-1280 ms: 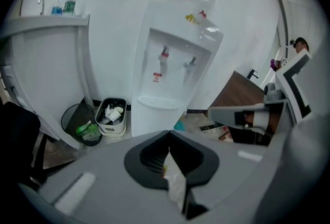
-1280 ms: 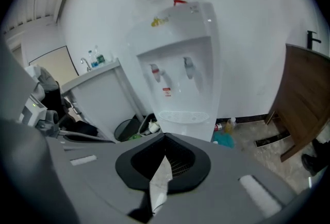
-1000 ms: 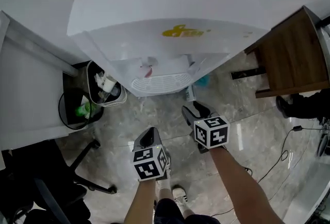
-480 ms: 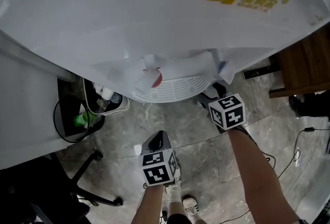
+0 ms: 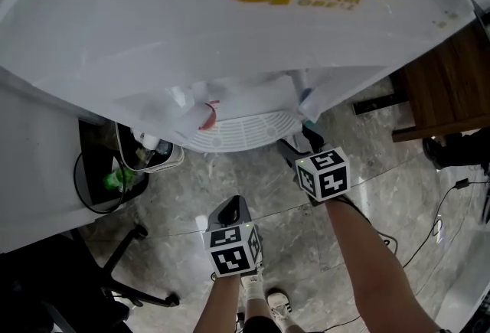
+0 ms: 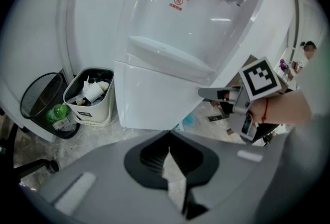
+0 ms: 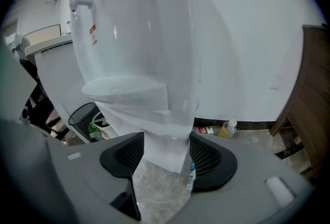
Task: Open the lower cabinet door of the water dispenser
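Note:
The white water dispenser (image 5: 230, 40) with a yellow logo fills the top of the head view; its drip tray (image 5: 241, 132) juts out toward me. In the left gripper view its lower cabinet door (image 6: 154, 102) is a plain white panel under the tray. My right gripper (image 5: 300, 146) reaches in at the door's right edge (image 7: 166, 153), and its wide jaws are closing with that edge between them, pads not pressing. It also shows in the left gripper view (image 6: 209, 94). My left gripper (image 5: 230, 210) hangs back over the floor, shut and empty (image 6: 170, 138).
A black mesh bin (image 5: 96, 178) and a white bin full of trash (image 5: 149, 154) stand left of the dispenser. A wooden table (image 5: 444, 86) is at the right, a chair base (image 5: 115, 278) at lower left. Bottles (image 7: 229, 127) lie by the wall; cables (image 5: 436, 224) cross the floor.
Both grippers have come down and in toward the dispenser. The right one moved up to the cabinet under the drip tray. My view has shifted closer over the dispenser's top.

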### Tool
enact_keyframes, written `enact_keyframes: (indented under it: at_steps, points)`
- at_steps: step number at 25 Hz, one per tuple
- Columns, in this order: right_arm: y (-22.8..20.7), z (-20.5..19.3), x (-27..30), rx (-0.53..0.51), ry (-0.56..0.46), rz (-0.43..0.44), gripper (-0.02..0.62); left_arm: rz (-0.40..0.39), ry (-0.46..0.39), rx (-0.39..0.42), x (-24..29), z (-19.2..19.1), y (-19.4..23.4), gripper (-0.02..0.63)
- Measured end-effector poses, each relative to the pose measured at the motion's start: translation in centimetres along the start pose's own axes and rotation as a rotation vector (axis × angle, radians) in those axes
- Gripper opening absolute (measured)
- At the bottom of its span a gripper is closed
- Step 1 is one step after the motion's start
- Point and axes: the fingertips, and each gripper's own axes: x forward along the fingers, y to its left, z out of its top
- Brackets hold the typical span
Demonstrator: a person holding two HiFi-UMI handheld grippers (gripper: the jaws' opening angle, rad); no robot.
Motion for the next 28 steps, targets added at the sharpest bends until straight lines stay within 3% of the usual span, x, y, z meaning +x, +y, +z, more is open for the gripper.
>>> enact_keyframes:
  at_steps: [9, 14, 19, 28]
  points:
    - [5.5, -5.8, -5.2, 0.042, -0.006, 0.020, 0.250, 0.016, 0.001, 0.019, -1.7, -3.7, 0.1, 0.006]
    - [11.3, -9.6, -8.4, 0.044, 0.009, 0.104, 0.219, 0.007, -0.014, -0.020, -3.6, -6.5, 0.1, 0.006]
    - [17.5, -11.7, -10.2, 0.092, 0.030, 0.179, 0.198, 0.055, -0.006, 0.018, -6.2, -9.8, 1.9, 0.006]
    - [22.5, -13.0, -10.5, 0.102, 0.047, 0.214, 0.064, 0.091, -0.030, -0.048, -9.0, -11.6, 5.5, 0.006]
